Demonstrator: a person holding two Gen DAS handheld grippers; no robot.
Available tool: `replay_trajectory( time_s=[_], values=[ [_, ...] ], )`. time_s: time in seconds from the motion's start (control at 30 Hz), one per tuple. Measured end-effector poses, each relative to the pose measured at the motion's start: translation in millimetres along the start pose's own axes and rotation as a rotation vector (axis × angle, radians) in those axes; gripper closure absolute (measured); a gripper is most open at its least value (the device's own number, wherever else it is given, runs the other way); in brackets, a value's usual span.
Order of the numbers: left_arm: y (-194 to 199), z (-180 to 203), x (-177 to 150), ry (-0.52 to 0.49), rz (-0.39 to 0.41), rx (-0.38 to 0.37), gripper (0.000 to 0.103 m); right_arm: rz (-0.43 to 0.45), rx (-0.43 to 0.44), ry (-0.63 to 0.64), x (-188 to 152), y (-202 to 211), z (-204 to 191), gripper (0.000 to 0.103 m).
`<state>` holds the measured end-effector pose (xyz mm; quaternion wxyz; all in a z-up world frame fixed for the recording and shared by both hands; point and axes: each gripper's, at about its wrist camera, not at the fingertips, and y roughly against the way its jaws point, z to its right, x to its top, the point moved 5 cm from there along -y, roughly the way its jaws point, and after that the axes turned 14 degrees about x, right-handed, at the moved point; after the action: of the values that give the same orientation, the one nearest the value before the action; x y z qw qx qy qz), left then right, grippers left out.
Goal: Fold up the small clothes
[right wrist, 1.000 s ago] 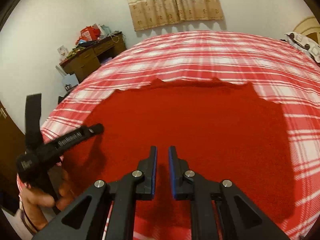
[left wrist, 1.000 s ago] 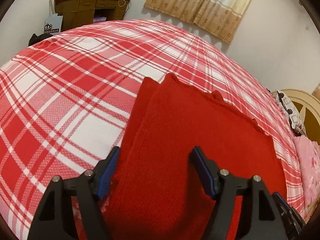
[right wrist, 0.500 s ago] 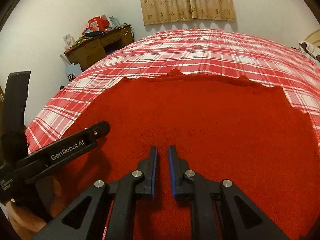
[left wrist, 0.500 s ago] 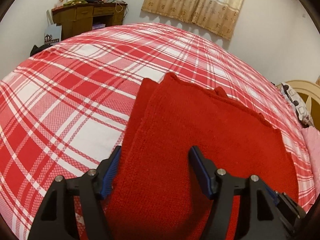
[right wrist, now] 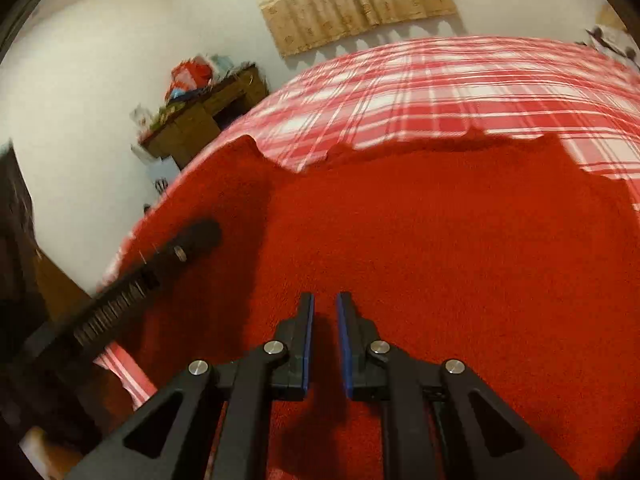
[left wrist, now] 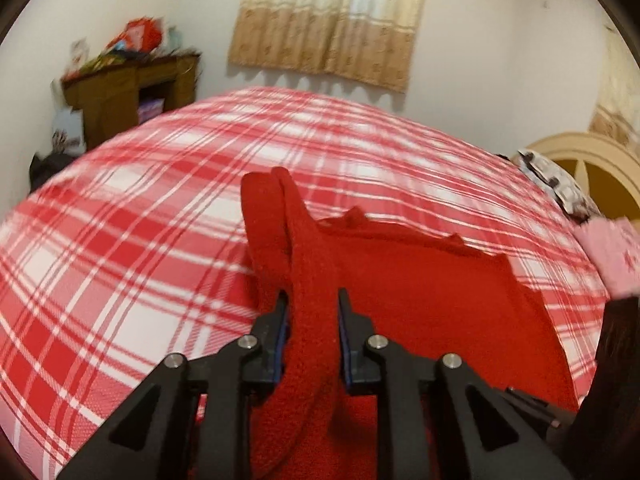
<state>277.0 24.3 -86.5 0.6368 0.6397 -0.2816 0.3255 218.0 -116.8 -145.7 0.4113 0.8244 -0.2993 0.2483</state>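
Observation:
A red knit garment lies spread on the red-and-white plaid bed. My left gripper is closing, its blue pads pressing on the garment's left edge. That edge is lifted off the bed as a doubled strip rising ahead of the fingers. In the right wrist view the same garment fills the middle, and my right gripper hovers over it, shut, with only a thin gap and nothing between the pads. One finger of the left gripper shows at the garment's left side.
A cluttered wooden desk stands against the wall beyond the bed's far left corner. A beige curtain hangs on the back wall. The headboard and a pink cloth are at the right.
My left gripper went from wide open around the garment's left edge to closed on it, and it has lifted that edge. The right gripper stayed shut over the cloth.

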Motion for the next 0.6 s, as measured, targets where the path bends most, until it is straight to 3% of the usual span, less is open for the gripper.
replay_trajectory(
  time_s=[0.07,0.13,0.2,0.23,0.37,0.6],
  values=[
    [0.9,10.9,-2.2,-0.033,0.008,-0.016,0.082,0.034,0.002,0.007,8.3,14.4,1.0,0.09],
    [-0.1,23.0,-6.3,-0.079,0.018,-0.016,0.082,0.058,0.022,0.003,19.8,28.3,3.4,0.075],
    [-1.0,35.6,-12.3,-0.123,0.019,-0.01,0.082,0.081,0.072,-0.022,29.0,38.9,6.7,0.028],
    [-1.9,40.5,-14.6,-0.139,0.017,-0.014,0.082,0.099,0.115,-0.043,33.9,43.3,8.9,0.023],
    [-4.8,50.1,-23.4,-0.188,0.021,0.001,0.082,0.087,0.216,-0.088,47.7,36.6,13.2,0.023],
    [-3.2,46.1,-26.4,-0.185,0.034,-0.021,0.082,-0.075,0.299,-0.099,53.4,-24.2,8.8,0.023]
  ],
)
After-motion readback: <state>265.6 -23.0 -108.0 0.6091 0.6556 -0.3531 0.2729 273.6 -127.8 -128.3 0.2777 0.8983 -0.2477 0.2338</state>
